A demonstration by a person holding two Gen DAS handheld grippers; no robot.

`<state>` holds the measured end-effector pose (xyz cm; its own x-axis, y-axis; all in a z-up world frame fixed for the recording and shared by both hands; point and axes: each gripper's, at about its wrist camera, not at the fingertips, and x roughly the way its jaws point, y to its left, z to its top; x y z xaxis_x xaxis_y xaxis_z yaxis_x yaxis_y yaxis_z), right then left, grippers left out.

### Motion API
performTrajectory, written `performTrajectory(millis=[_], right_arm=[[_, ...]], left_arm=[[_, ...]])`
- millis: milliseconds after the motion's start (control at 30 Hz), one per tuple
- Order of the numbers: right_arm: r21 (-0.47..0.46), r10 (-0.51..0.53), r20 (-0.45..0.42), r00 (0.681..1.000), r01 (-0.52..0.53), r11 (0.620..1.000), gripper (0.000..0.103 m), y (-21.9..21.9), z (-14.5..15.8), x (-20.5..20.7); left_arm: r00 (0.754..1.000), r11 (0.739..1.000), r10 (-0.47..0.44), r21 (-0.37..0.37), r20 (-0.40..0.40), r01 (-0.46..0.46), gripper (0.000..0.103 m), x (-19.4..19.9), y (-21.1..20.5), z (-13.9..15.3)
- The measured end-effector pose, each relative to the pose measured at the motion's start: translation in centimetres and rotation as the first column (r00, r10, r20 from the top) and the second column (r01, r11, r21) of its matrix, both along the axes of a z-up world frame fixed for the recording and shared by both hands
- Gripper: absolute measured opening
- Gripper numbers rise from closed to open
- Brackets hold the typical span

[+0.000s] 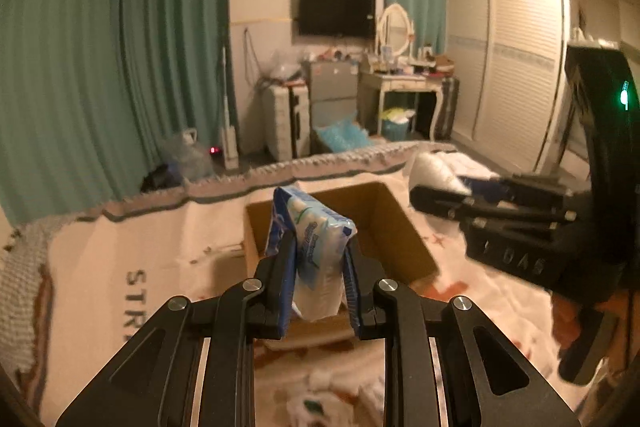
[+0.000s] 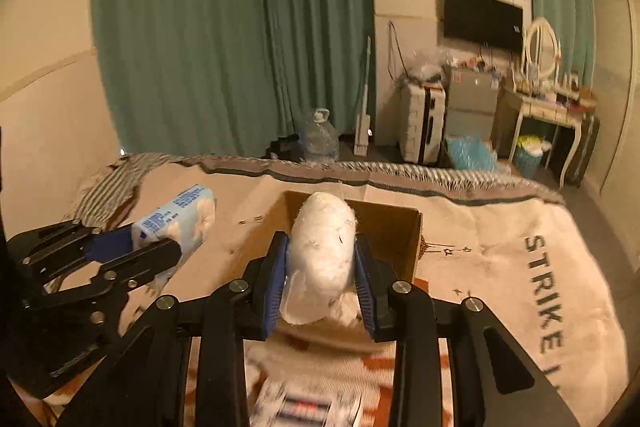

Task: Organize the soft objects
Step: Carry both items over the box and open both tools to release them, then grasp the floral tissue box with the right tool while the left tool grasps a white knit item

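Note:
My left gripper point(image 1: 318, 251) is shut on a blue-and-white tissue pack point(image 1: 316, 239) and holds it above the near side of an open cardboard box point(image 1: 404, 223) on the bed. The same pack point(image 2: 180, 215) and left gripper point(image 2: 160, 247) show at the left of the right wrist view. My right gripper point(image 2: 320, 259) is shut on a white fluffy bundle in clear wrap point(image 2: 322, 251), held above the box point(image 2: 392, 227). In the left wrist view the right gripper point(image 1: 432, 193) is at the right, with the white bundle point(image 1: 434, 169) at its tip.
The box sits on a cream blanket point(image 2: 500, 267) with dark lettering and a fringed far edge. More soft packs lie close under the grippers point(image 2: 308, 405). Beyond the bed are green curtains point(image 1: 100, 47), a suitcase point(image 2: 422, 123), a dressing table point(image 1: 404, 83) and a wardrobe point(image 1: 516, 59).

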<state>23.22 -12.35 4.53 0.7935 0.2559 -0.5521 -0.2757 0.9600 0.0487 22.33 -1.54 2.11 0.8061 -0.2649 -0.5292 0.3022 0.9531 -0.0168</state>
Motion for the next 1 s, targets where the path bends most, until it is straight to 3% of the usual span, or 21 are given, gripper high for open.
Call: performTrajectory(millis=[167, 300, 400, 433, 467, 500, 567, 800, 1000], right_arm=[[0.011, -0.02, -0.088, 0.996, 0.021, 1.0, 0.032, -0.8, -5.6, 6.0], [0.0, -0.044, -0.126, 0.991, 0.045, 0.999, 0.033, -2.0, -9.2, 8.0], [0.008, -0.047, -0.12, 0.992, 0.049, 0.999, 0.042, -2.8, -10.1, 8.0], [0.005, -0.051, -0.116, 0.992, 0.052, 0.999, 0.053, -3.1, -10.1, 7.9], [-0.001, -0.059, -0.106, 0.993, 0.059, 0.998, 0.058, -3.3, -10.0, 7.6], [-0.002, -0.06, -0.1, 0.993, 0.061, 0.998, 0.064, -3.7, -9.7, 7.2], [-0.009, -0.072, -0.088, 0.994, 0.071, 0.997, 0.067, -4.0, -9.0, 6.6], [-0.031, -0.092, -0.019, 0.996, 0.092, 0.995, 0.082, -5.1, -3.2, 0.3], [-0.071, -0.097, 0.088, 0.991, 0.103, 0.992, 0.092, -4.5, 4.3, -7.3]], left_arm=[[0.998, 0.998, -0.004, 0.06, -0.055, 0.008, 0.021, 5.5, -1.8, -4.6], [0.998, 0.996, -0.003, 0.088, -0.063, 0.009, 0.024, 7.5, -2.7, -6.9], [0.999, 0.995, 0.012, 0.097, -0.034, -0.009, 0.027, 7.7, -3.0, -7.5], [0.999, 0.994, 0.012, 0.105, -0.03, -0.009, 0.028, 7.7, -3.2, -7.4], [0.999, 0.992, 0.022, 0.126, -0.029, -0.018, 0.042, 7.6, -3.5, -7.4], [0.999, 0.989, 0.044, 0.145, -0.018, -0.041, 0.063, 7.4, -3.6, -7.2], [0.996, 0.984, 0.088, 0.151, 0.028, -0.091, 0.081, 6.8, -3.5, -6.3], [0.987, 0.987, 0.132, 0.079, 0.093, -0.139, 0.081, 2.6, -0.9, -0.3], [0.964, 0.985, 0.144, 0.059, 0.223, -0.16, 0.082, -5.5, 0.8, 7.2]])
